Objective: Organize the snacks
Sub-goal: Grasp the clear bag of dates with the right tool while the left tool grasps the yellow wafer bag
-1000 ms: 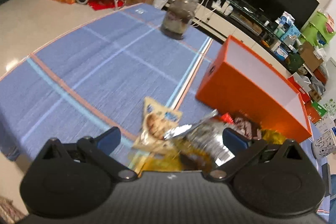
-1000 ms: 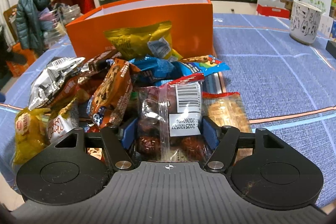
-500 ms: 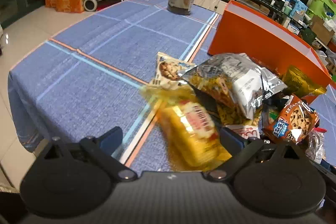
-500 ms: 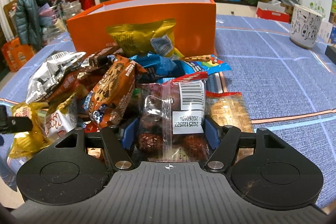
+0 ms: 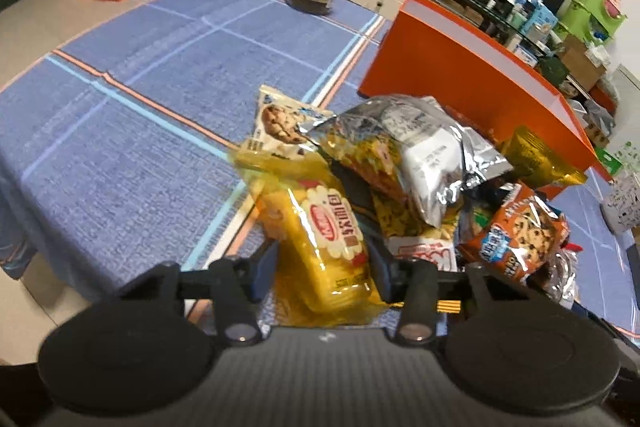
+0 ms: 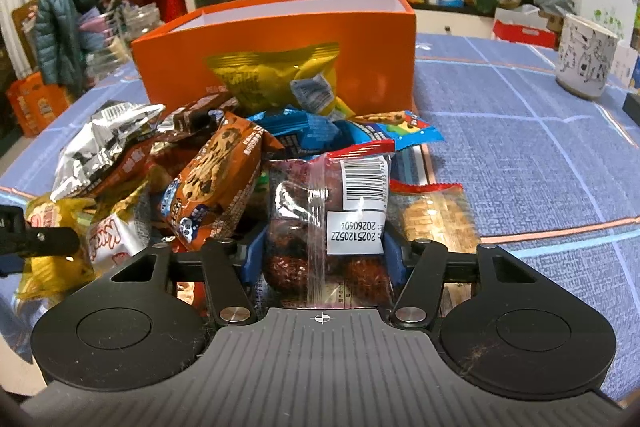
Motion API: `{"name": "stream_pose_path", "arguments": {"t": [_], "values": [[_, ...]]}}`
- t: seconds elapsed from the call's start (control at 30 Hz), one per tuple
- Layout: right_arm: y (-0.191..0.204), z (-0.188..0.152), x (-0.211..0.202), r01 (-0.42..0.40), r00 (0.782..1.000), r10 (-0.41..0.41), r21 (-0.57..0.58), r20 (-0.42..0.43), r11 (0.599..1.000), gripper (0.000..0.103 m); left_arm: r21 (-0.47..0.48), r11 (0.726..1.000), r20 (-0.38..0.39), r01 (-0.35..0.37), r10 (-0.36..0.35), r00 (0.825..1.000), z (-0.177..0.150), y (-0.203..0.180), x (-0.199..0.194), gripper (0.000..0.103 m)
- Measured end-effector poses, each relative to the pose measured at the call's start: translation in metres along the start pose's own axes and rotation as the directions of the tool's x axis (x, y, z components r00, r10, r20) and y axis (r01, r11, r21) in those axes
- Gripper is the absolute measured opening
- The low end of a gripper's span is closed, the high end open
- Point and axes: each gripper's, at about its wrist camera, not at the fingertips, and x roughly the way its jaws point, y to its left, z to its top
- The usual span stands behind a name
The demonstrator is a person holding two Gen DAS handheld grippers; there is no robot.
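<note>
- The orange box (image 6: 276, 39) stands open-topped straight ahead of both grippers, beyond the snack heap, and from here I see nothing inside it; I judge the sorting has barely started.
- The heap of packets lies between the grippers and the box, on the blue tablecloth (image 5: 132, 131). A silver foil bag (image 5: 404, 155) sits just ahead and right of the left gripper; a brown chocolate-chip cookie pack (image 6: 218, 183) sits ahead and left of the right one.
- The left gripper (image 5: 322, 269) has changed most: a second ago its jaws stood wide above the pile, and they have just been closing. The yellow bread packet (image 5: 326, 239) now sits between them with both pads pressing its sides, so I call it grasped.
- The right gripper (image 6: 322, 259) has kept its place, its jaws having just narrowed on the clear bag of red dates (image 6: 316, 227), which they now pinch.
- With 2 snacks clamped, 1 per hand, the next move looks like lifting both forward into the box.
</note>
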Motion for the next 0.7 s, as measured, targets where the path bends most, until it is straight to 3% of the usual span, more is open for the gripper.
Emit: {"name": "stream_pose_path", "arguments": {"t": [0.3,0.5,0.7], "values": [[0.0,0.0,-0.001,-0.004,1.0,0.004,-0.013,0.007,1.0,0.044,-0.012,1.0,0.014,-0.003,0.003,1.0,0.003,0.002,-0.003,0.043],[0.003,0.001,-0.009,-0.003,0.999,0.004,-0.035,0.035,0.999,0.044,0.075,0.997,0.08,0.025,-0.031,0.996,0.005,-0.008,-0.025,0.043],[0.01,0.001,-0.016,0.037,0.996,-0.028,-0.109,0.08,0.993,0.043,0.076,0.997,0.064,0.022,-0.027,0.998,0.006,-0.01,-0.023,0.043]]}}
